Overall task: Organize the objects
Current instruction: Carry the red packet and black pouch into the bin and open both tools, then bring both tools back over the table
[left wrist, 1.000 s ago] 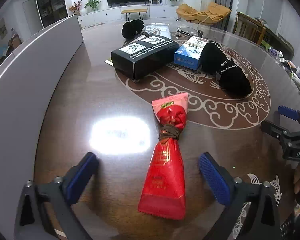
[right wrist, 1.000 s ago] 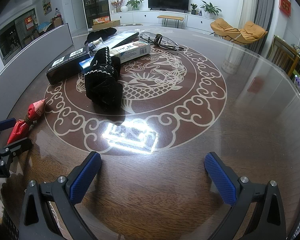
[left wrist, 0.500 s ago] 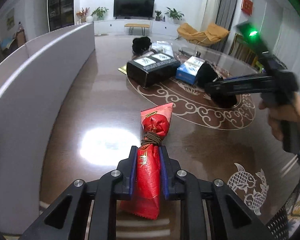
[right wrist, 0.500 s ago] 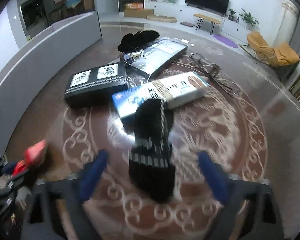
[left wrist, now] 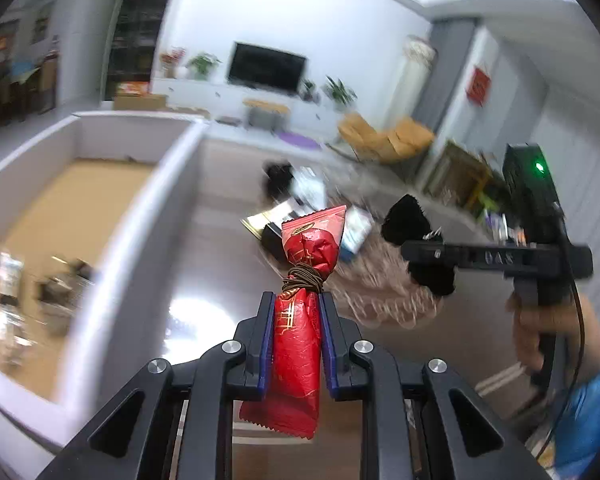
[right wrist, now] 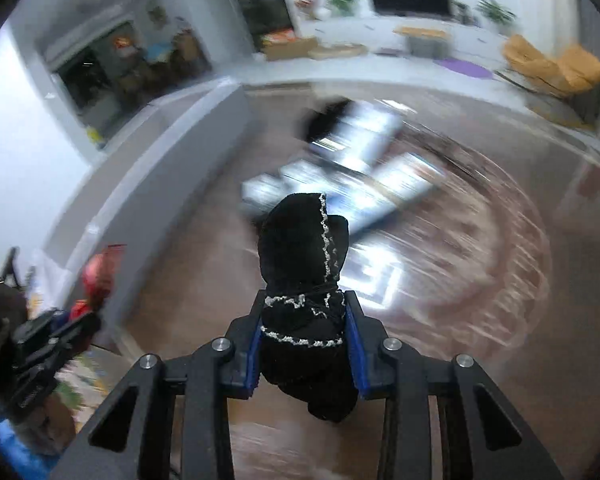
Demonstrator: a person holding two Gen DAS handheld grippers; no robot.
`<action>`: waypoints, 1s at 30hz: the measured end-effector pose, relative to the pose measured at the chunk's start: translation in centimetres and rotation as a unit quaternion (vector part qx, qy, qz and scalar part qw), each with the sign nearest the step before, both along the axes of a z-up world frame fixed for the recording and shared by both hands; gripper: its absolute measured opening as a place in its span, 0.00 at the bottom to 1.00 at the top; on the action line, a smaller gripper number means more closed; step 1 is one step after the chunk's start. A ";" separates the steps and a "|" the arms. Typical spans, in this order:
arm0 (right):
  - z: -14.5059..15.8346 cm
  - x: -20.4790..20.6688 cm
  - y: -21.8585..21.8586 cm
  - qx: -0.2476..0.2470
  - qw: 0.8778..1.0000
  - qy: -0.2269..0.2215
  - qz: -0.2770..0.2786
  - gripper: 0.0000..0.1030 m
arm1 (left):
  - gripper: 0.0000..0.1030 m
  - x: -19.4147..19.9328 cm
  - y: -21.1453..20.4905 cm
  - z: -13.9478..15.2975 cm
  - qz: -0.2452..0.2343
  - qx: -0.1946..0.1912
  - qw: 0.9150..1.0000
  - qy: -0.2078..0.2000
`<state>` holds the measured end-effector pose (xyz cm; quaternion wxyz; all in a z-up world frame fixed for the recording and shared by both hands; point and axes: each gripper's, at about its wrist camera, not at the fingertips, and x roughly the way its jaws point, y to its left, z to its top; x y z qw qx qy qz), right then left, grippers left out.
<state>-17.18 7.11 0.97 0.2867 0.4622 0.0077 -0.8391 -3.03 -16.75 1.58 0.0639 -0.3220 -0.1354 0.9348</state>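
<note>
A: What differs here from a second ago?

B: Both tools were spread wide over the table [left wrist: 204,264] then. Now the left gripper [left wrist: 296,344] is clenched on the red packet [left wrist: 298,344], below its brown cord tie, and the packet hangs clear of the wood. The right gripper [right wrist: 304,340] is closing its jaws on the black knitted sock [right wrist: 304,280], whose pale stitching shows between the blue pads; the pads already press it, and it too is off the table.

A: Where do the two things lie now?

B: The packet is near the table's left edge, just beside the white bin [left wrist: 112,184] standing there. The sock is over the patterned centre, carried by the hand [left wrist: 540,320] seen at the right in the left wrist view.

A: What does that mean for the tidying?

B: Probably two pickups are done, and the drop into the bin is not yet made. The bin's tan floor already holds a few blurred items.

A: And the surroundings?

B: Glossy dark wood with a pale scroll medallion; boxes [right wrist: 340,184] lie blurred toward its far edge. Beyond are a television [left wrist: 266,66], plants and yellow chairs [left wrist: 384,136].
</note>
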 end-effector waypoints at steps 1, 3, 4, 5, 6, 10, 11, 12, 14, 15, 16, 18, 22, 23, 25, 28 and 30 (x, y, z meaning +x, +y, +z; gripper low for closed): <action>1.2 0.7 -1.8 -0.014 1.000 0.005 0.020 0.35 | 0.19 0.3 -1.6 0.9 0.014 0.003 1.000 0.004; 3.6 1.9 -6.5 -0.043 0.997 0.016 0.066 0.35 | 0.19 0.7 -5.6 2.3 0.051 0.003 0.999 0.008; 4.7 2.5 -9.1 -0.061 0.994 0.018 0.091 0.35 | 0.19 0.7 -8.1 2.8 0.077 -0.006 0.997 0.006; 5.4 2.8 -11.1 -0.073 0.991 0.017 0.109 0.35 | 0.19 0.7 -9.9 3.0 0.098 -0.018 0.995 0.000; 6.1 3.3 -13.7 -0.087 0.987 0.015 0.132 0.35 | 0.19 0.5 -11.6 3.0 0.117 -0.028 0.993 -0.010; 6.9 4.2 -22.7 -0.088 0.978 0.024 0.188 0.38 | 0.32 -1.1 -18.2 1.0 0.190 -0.072 0.975 -0.086; 6.6 4.1 -24.2 -0.084 0.977 0.021 0.194 0.46 | 0.50 -1.6 -19.4 0.0 0.204 -0.086 0.969 -0.111; 5.9 3.9 -26.2 -0.075 0.977 0.007 0.201 0.53 | 0.59 -1.9 -20.2 -0.9 0.214 -0.095 0.963 -0.133; 5.2 3.8 -27.5 -0.072 0.978 0.000 0.194 0.72 | 0.67 -1.6 -20.9 -1.8 0.224 -0.100 0.959 -0.144; 5.2 3.9 -27.2 -0.078 0.979 0.005 0.187 0.72 | 0.67 -1.1 -20.7 -1.9 0.224 -0.100 0.959 -0.140; 5.3 4.0 -26.7 -0.086 0.979 0.009 0.183 0.74 | 0.68 -0.7 -20.5 -1.9 0.224 -0.100 0.960 -0.134; 5.5 4.5 -24.0 -0.096 0.980 0.039 0.167 0.90 | 0.74 0.2 -19.4 -1.7 0.226 -0.103 0.961 -0.118; 2.6 5.0 -16.3 -0.024 0.987 0.119 0.101 1.00 | 0.76 1.4 -15.1 -0.4 0.193 -0.086 0.975 -0.071; 0.6 4.8 -13.7 0.019 0.989 0.124 0.074 1.00 | 0.76 1.6 -13.7 0.1 0.173 -0.078 0.980 -0.058; -3.1 4.4 -9.2 0.080 0.989 0.117 0.030 1.00 | 0.78 1.8 -9.7 1.2 0.126 -0.070 0.989 -0.031; -7.1 4.2 -2.5 0.125 0.988 0.089 -0.026 1.00 | 0.93 1.6 -3.4 2.8 0.060 -0.069 0.996 0.004; -8.7 4.2 1.8 0.142 0.985 0.082 -0.060 1.00 | 1.00 1.0 0.7 2.6 0.023 -0.069 0.997 0.019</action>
